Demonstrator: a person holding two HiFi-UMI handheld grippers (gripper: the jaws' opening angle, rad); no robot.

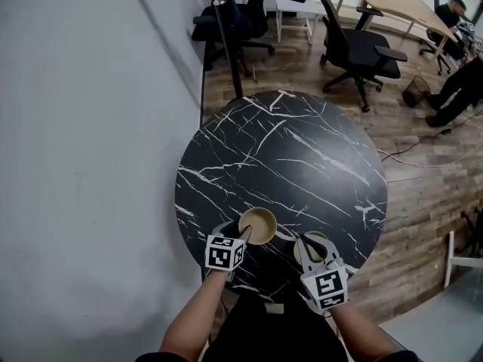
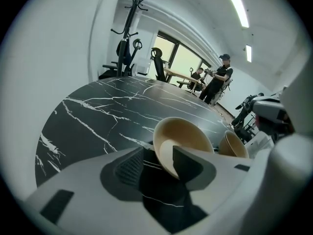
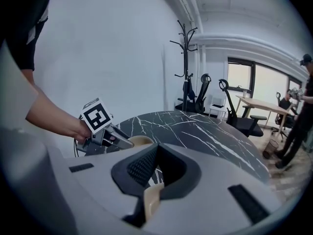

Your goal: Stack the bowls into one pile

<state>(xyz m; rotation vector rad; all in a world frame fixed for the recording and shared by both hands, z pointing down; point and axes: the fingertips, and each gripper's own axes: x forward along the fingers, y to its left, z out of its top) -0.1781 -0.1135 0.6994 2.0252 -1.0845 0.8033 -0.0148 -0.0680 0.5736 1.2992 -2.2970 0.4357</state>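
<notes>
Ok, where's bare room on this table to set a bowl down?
Bare: the far half of the table, toward the chairs. Crowded: the near edge, with the left bowl at the left tool, the right bowl in the right tool.

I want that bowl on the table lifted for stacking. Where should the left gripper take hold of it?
Take the near rim, one jaw inside and one outside the thin wall, coming down at a slant from the person's side. The bowl stands upright with its mouth open and looks too wide to span; the open left gripper straddles that edge.
</notes>
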